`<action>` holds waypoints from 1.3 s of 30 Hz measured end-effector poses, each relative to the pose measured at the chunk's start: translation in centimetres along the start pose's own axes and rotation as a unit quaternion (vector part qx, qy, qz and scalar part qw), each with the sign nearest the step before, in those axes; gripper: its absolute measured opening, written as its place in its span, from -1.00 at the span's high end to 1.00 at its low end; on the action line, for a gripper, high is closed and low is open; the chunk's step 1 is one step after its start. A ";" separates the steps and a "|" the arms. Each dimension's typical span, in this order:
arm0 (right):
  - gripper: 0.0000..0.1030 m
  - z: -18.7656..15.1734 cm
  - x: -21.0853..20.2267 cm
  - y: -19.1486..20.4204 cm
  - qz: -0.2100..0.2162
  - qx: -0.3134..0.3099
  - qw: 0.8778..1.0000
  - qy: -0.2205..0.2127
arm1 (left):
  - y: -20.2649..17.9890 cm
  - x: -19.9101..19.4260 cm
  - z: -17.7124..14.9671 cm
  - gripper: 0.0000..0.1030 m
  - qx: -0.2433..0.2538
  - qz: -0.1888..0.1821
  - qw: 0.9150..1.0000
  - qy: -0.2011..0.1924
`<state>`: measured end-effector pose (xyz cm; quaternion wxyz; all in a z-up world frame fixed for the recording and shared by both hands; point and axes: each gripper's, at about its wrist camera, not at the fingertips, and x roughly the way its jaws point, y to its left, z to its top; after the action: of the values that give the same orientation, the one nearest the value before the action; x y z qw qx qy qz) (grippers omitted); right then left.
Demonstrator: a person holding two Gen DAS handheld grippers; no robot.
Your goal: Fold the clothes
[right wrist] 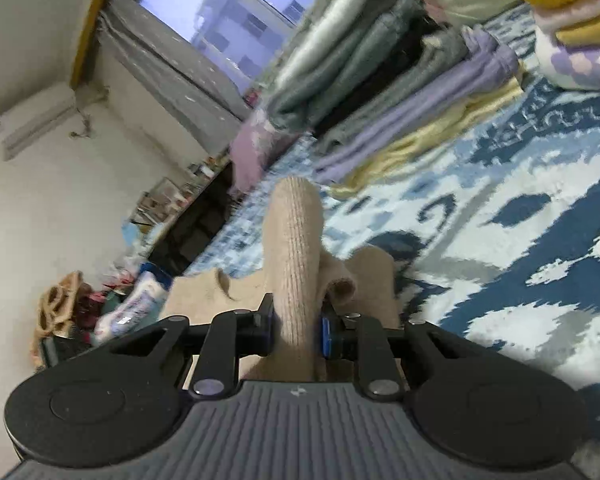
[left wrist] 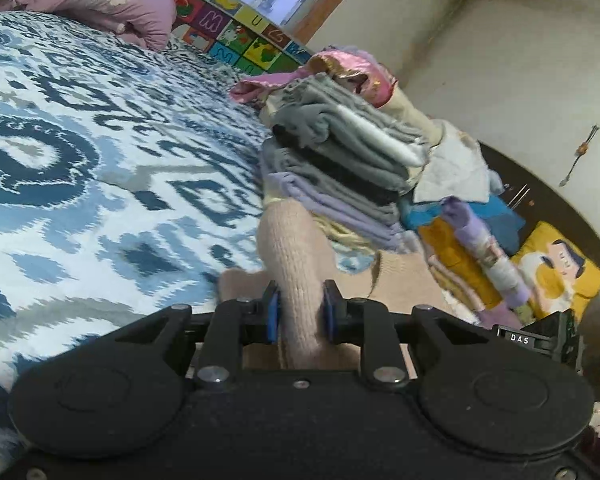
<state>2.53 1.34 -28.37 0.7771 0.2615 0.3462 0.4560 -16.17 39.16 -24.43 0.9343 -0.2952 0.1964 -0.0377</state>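
Pinching one beige ribbed knit garment [left wrist: 296,264], left claw [left wrist: 300,314] and right claw [right wrist: 298,320] bunch it.

The left tool [left wrist: 300,312] pinches a roll of beige knit garment [left wrist: 296,248] between its blue pads [left wrist: 273,314]; the garment juts forward over a bed with a blue-and-white patterned cover [left wrist: 80,152]; just beyond stands a stack of folded clothes [left wrist: 340,160], grey over lilac; a pink floral pillow [left wrist: 112,0] lies far left.
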 end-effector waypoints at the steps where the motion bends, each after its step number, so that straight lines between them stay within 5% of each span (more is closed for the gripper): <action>1: 0.57 -0.1 0.2 -0.1 -0.006 0.001 1.000 0.002 | 0.0 0.2 -0.1 0.61 0.003 0.003 1.000 0.003; 8: 0.57 -0.6 -0.2 -0.1 -0.022 0.006 1.000 -0.004 | -0.3 1.0 -0.3 0.61 0.021 0.016 1.000 0.005; 10: 0.56 -0.6 -0.3 -0.3 -0.026 0.012 1.000 -0.008 | -0.5 1.4 -0.3 0.49 0.027 0.039 0.999 0.007; 11: 0.54 -0.7 -0.4 -0.3 -0.030 0.015 0.999 -0.010 | -0.5 1.6 -0.3 0.24 0.031 0.053 0.998 0.008; 12: 0.43 -0.7 -0.5 -0.2 -0.037 0.015 0.999 -0.014 | -0.6 1.5 -0.2 0.01 0.029 0.068 0.997 0.007; 17: 0.08 -0.8 -3.2 1.5 -0.091 -0.021 0.993 -0.067 | -2.5 -3.6 0.6 0.00 0.038 0.085 0.994 -0.066; 19: 0.08 -1.4 -5.1 3.3 -0.116 -0.072 0.986 -0.096 | -4.4 -5.9 0.1 0.00 0.069 0.063 0.993 -0.072; 22: 0.08 -3.3 -6.9 7.3 -0.094 -0.183 0.974 -0.090 | -7.5 -7.3 -1.7 0.00 0.151 0.016 0.988 -0.034; 25: 0.12 -5.9 -6.6 10.4 -0.076 -0.273 0.957 -0.062 | -8.5 -4.9 -3.9 0.00 0.210 0.038 0.977 0.026; 28: 0.09 -7.4 -3.4 9.2 -0.146 -0.256 0.956 -0.003 | -7.5 -1.3 -6.0 -0.10 0.251 0.093 0.960 0.077; 35: 0.08 -7.7 -2.2 10.2 -0.158 -0.287 0.945 0.018 | -7.7 -2.7 -5.4 -0.07 0.266 0.087 0.959 0.045; 39: 0.04 -6.6 -2.1 11.7 -0.161 -0.369 0.915 -0.001 | -7.3 -1.9 -2.8 -0.07 0.256 0.085 0.963 -0.010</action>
<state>-9.47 5.29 -23.45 0.8818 -0.1025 0.1898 0.4193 -18.68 32.00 -21.73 0.9803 -0.0290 0.1951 -0.0037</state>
